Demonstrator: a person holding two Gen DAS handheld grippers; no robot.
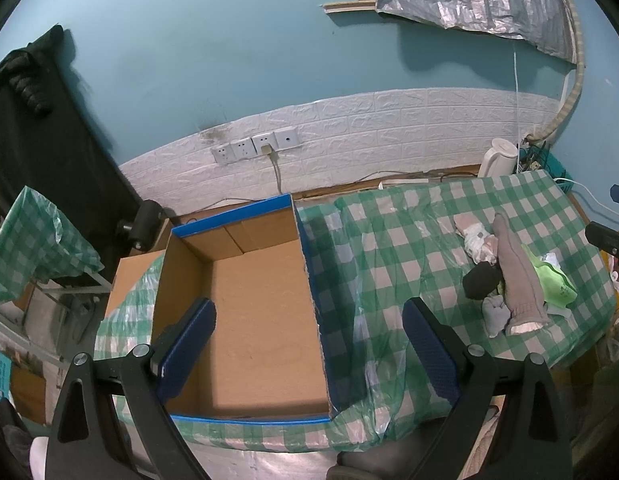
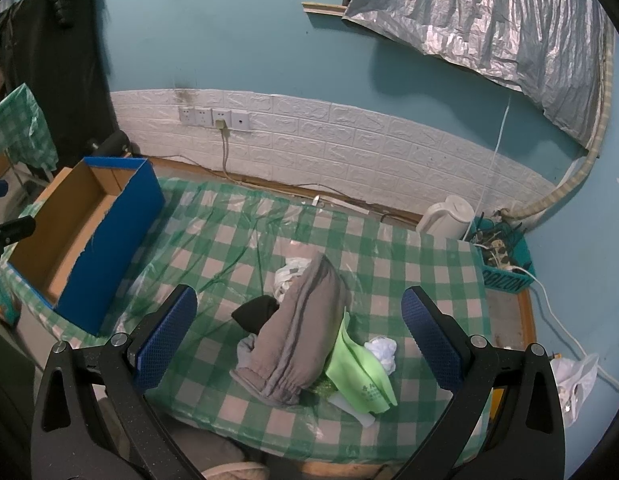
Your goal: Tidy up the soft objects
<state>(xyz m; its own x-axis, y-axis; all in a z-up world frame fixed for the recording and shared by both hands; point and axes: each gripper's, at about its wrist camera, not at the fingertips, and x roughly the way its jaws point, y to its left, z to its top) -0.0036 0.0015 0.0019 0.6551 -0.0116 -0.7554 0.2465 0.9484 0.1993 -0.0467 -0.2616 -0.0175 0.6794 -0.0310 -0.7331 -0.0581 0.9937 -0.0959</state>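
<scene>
both grippers — left (image 1: 309,354) over the empty box (image 1: 245,300), right (image 2: 299,342) above the grey sleeve (image 2: 297,332) — gape wide, so pinch its bunched middle.

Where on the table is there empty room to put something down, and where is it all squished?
The checked tablecloth is bare between the blue box and the sock pile. The box's cardboard floor is bare too. It is crowded where the long grey sock, black sock, green cloth and white bits overlap, below the right claw.
</scene>
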